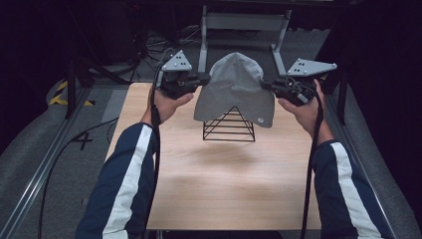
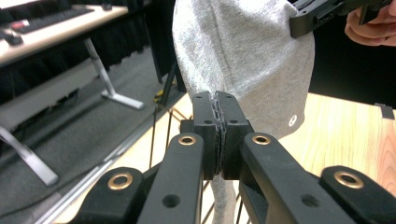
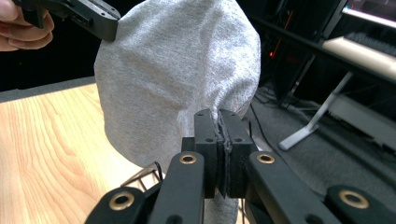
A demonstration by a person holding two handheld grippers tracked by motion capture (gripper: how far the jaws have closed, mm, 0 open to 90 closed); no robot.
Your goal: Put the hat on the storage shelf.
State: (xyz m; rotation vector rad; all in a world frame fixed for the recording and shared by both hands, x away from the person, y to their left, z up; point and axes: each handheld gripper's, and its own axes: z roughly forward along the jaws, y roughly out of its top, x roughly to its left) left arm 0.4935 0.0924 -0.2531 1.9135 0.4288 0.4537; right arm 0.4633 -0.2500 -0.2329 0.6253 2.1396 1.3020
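The wooden tabletop (image 1: 224, 189) is lying mostly bare in front of the person, with wide open room between the sleeves and the near edge. A black wire pyramid stand (image 1: 229, 125) is standing toward the far middle of it, well inside both side edges. Beyond the far edge, grey floor and the metal legs of another desk (image 1: 244, 30) are showing.

A grey fabric cap (image 1: 235, 87) is hanging over the top of the stand, draping down its upper part while the wire base is showing below. The left gripper (image 1: 205, 79) is clamping the cap's left edge; in the left gripper view, its jaws are pressing together on a thin fold of the cloth (image 2: 217, 135). The right gripper (image 1: 266, 85) is clamping the opposite edge in the same way, with cloth pinched between its closed jaws (image 3: 223, 135). The cap is stretching between the two grippers.

A small round white logo (image 1: 261, 120) is sitting near the cap's lower right hem; its design is too small to read.
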